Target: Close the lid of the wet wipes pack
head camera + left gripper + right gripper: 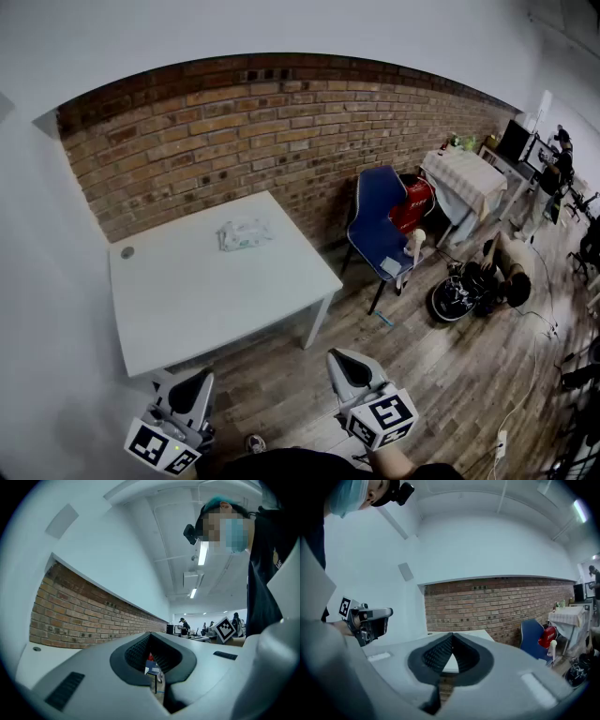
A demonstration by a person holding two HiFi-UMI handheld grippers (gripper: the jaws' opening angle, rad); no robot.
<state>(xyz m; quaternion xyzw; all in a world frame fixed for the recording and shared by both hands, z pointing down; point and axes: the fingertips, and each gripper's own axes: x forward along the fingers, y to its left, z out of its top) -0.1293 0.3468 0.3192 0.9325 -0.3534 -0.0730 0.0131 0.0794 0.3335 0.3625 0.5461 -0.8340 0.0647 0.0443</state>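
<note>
Right, from my end both claws are up in the air on the near side of the white table [216,309], over the wooden floor [441,366], and neither one is touching anything. The left gripper [201,381] has its jaws fully together: in its own view the dark ribbed pads meet at the tip with nothing pinched between them, and only a bit of the blue chair [378,217] shows through the notch behind them. The right gripper [339,360] reads the same. Its pads come to a closed point in the right gripper view, nothing is caught between them, and the table top lies beyond the tip. The wet wipes pack [245,233] lies flat on the far part of the table, towards the brick wall [281,122], roughly midway along that side and well apart from both grippers. From the head view it is a small, pale, crumpled-looking packet. I cannot tell at this size whether its lid is up or down, and neither gripper view shows the pack. A small round disc [127,252] sits near the table's far left corner, well clear of the pack. The blue chair stands on the floor to the right of the table, against the wall.
</note>
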